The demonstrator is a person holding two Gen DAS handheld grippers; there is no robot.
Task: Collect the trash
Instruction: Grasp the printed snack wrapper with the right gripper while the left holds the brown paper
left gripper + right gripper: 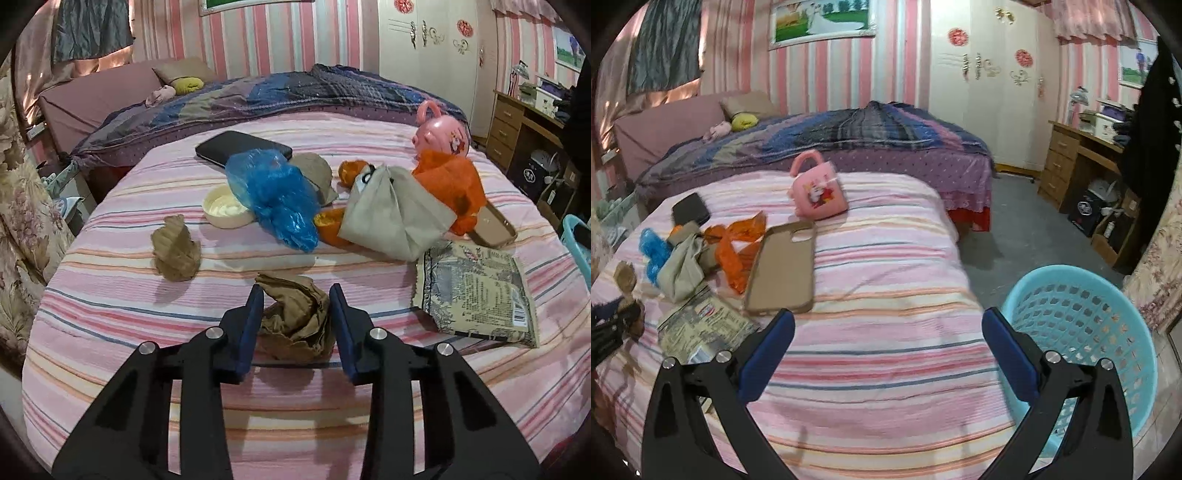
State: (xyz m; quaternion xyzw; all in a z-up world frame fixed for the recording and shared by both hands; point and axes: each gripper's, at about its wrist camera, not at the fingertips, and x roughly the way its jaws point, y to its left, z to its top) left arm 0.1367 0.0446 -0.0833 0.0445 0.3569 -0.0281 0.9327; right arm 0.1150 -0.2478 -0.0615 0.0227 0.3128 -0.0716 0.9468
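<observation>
My left gripper (296, 291) is closed around a crumpled brown paper wad (295, 317) on the striped bed (332, 406); both blue pads touch its sides. A second brown paper wad (175, 249) lies to its left. Farther back lie a blue plastic bag (277, 192), a grey bag (391, 218), an orange plastic bag (454, 181) and a printed snack packet (476, 288). My right gripper (888, 317) is wide open and empty above the bed's near right part. A light-blue mesh basket (1082, 332) stands on the floor right of the bed.
A cream lid (225, 206), a black phone (243, 147), a brown phone case (783, 266) and a pink toy bag (818, 192) also lie on the bed. A second bed (831, 144) is behind. A wooden desk (1071, 158) stands at the right wall.
</observation>
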